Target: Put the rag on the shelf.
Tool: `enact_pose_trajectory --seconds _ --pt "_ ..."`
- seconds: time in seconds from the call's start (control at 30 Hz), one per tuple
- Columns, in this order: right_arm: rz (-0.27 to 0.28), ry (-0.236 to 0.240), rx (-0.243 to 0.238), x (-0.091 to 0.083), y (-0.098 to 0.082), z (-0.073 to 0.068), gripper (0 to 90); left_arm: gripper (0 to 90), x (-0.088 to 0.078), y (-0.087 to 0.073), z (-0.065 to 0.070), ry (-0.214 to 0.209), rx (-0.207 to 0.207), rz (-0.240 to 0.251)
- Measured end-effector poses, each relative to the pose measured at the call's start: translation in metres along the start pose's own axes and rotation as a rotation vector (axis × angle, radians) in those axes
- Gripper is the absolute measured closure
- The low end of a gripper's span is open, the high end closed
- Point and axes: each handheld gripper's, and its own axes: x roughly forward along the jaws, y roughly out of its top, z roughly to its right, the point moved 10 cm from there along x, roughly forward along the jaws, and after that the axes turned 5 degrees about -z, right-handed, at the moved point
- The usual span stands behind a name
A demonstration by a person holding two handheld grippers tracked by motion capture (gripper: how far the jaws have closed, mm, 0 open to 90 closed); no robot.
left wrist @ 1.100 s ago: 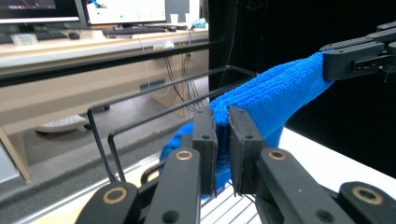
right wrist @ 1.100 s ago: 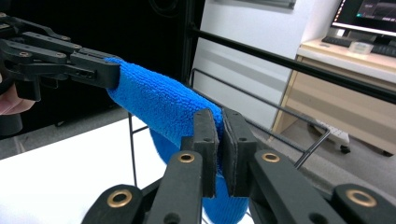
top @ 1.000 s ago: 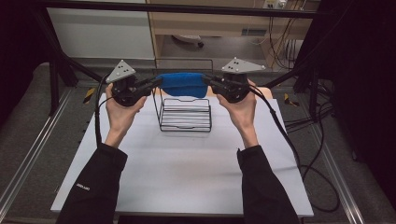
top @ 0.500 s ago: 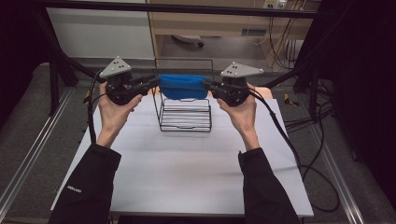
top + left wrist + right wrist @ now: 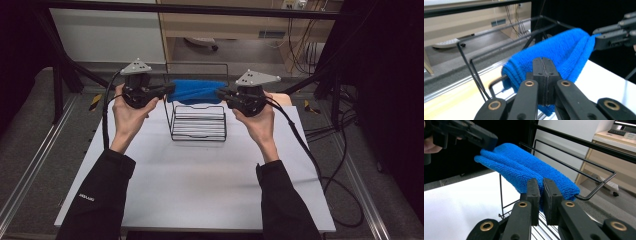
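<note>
I have the blue cloth (image 5: 196, 91) stretched between both tools above the black wire rack (image 5: 198, 122) on the white surface (image 5: 200, 185), the left hand-held gripper (image 5: 170, 89) having just closed on one end and the right hand-held gripper (image 5: 220, 93) pinching the other. I judge this the draping step: next I must lower both ends evenly onto the top rails. Both forearms reach forward, wrists level, jaws pointing inward.
</note>
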Motion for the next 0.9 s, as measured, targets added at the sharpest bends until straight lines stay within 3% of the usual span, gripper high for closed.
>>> enact_pose_trajectory --seconds 0.23,0.4,0.5,0.73,0.9 --pt "-0.013 0.006 -0.018 0.002 -0.004 -0.002 78.2 89.8 0.010 -0.013 0.000 0.003 0.016 -0.047" --pt "0.006 0.026 0.005 0.000 -0.002 -0.003 66.8 89.8 0.015 -0.019 0.000 0.015 0.027 -0.064" --pt "0.023 0.035 0.017 -0.002 0.001 -0.003 65.4 89.8 0.018 -0.022 0.000 0.023 0.042 -0.073" --pt "-0.026 0.067 0.053 0.004 -0.009 -0.007 84.6 89.8 0.022 -0.029 0.000 0.032 0.059 -0.080" --pt "-0.072 0.047 0.080 0.013 -0.026 -0.001 88.3 89.8 0.026 -0.033 -0.002 0.035 0.059 -0.085"
